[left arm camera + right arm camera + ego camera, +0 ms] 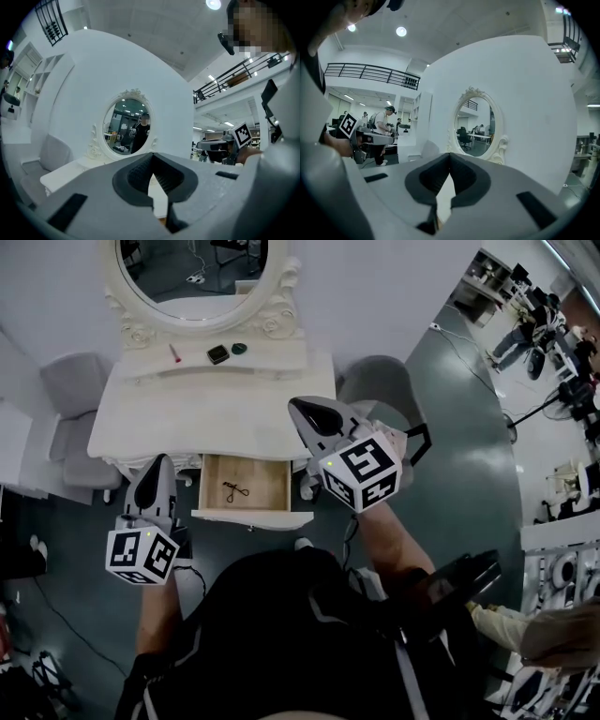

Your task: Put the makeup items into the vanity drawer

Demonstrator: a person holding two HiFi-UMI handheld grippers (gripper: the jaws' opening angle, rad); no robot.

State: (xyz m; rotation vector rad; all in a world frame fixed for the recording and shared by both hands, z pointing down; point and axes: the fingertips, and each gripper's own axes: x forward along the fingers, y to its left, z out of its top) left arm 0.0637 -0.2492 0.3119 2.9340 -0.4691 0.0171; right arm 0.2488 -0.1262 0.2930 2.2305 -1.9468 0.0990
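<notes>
The white vanity [211,409] has its drawer [246,486] pulled open, and a black eyelash curler [234,490] lies inside. On the shelf under the oval mirror [192,273] sit a thin red stick [174,353], a black compact [218,354] and a dark round pot [239,349]. My left gripper [159,461] hangs shut and empty just left of the drawer front. My right gripper [298,407] is shut and empty above the vanity's right front corner. Both gripper views look toward the mirror [127,125] [480,124] over jaws that are together.
A grey chair [70,418] stands left of the vanity and another [380,381] to its right. Cables run over the dark floor. A person's sleeve [553,634] shows at the lower right, and other people and equipment stand at the far right.
</notes>
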